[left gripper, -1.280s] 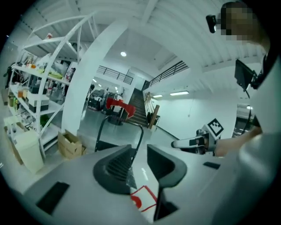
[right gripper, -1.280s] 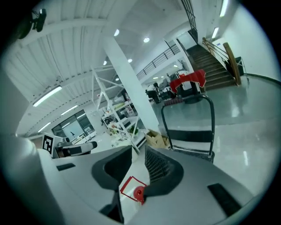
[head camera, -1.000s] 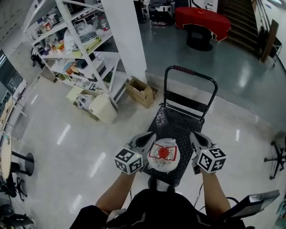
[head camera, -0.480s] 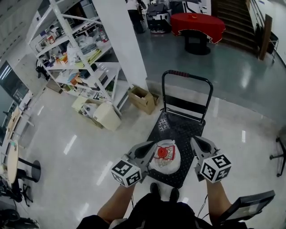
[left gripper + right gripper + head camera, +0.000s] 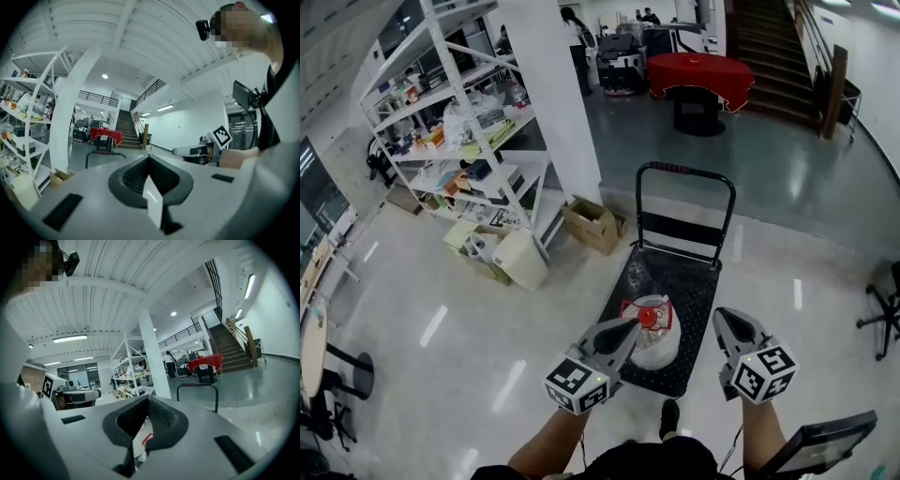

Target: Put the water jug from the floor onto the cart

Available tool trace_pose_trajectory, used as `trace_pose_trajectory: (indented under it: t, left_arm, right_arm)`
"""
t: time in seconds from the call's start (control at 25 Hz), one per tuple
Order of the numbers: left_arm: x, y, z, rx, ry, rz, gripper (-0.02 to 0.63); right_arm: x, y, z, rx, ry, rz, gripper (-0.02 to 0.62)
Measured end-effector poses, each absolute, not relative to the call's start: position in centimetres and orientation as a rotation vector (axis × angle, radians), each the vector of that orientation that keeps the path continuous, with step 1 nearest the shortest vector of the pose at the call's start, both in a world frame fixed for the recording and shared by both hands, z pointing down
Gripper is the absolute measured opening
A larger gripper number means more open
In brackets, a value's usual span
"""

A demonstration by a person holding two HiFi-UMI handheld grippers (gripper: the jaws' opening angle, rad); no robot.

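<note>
Two tongs, both empty: left tongs (image 5: pixel 628 330) closed tight on nothing, tip just beside or over the left flank of the water jug (image 5: pixel 652 339), contact not to be told from above; right tongs (image 5: pixel 727 321) likewise closed on nothing, held apart from the jug on its other side. One water jug, pale body, red cap, upright on the near end of the cart (image 5: pixel 698 281), off the floor (image 5: pixel 469 319). One cart, dark deck, push handle (image 5: pixel 686 171) at the far end. Judged step: placing done, jug let go. Next move, by judgement: drawing both tongs clear without knocking the jug; perhaps a check of its seat, close to the near rim. Elsewhere: shelf rack (image 5: pixel 459 131) and cardboard box (image 5: pixel 592 220), left of the cart.
</note>
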State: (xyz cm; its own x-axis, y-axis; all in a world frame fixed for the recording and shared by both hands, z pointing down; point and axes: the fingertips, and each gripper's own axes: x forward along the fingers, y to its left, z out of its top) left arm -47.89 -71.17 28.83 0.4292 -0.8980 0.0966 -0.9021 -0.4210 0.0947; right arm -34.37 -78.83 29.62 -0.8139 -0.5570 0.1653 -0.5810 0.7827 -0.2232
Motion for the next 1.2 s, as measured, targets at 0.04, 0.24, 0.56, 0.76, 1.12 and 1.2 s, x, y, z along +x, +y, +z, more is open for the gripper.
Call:
trace_pose_trajectory:
  t: [0.04,0.24,0.56,0.76,1.12,1.2]
  left_arm:
    - [-47.8,-70.0,28.7,2.556,-1.597,0.039,0.002]
    - [-46.9,-63.9,29.2,2.583,-1.491,-0.028,0.002]
    - [-42.3,-55.8,28.1,2.604,-1.427,-0.04,0.002]
    - [-37.7,-51.2,27.0,2.62,-1.465,-0.027,0.002]
    - [-26.0,-41.1,27.0,2.571,-1.496,0.003,0.002]
    - [-24.4,-38.7,26.6,2.585,-1.487,0.03,0.002]
  right_arm:
    - [-34.1,-77.4,29.5,0.936,-2.87,0.396,0.003]
    - [-33.0,-70.0,29.4,0.997,-2.821,0.378,0.003]
    - [-28.7,-60.7,27.0,1.029,-2.852,0.343,0.003]
    - [-24.1,-55.7,26.9,1.013,-2.886,0.309,0.003]
    - [-11.3,-46.0,27.3,0.997,-2.893,0.308,0.003]
    - [-9.9,-44.0,27.1,1.003,-2.9,0.325,0.003]
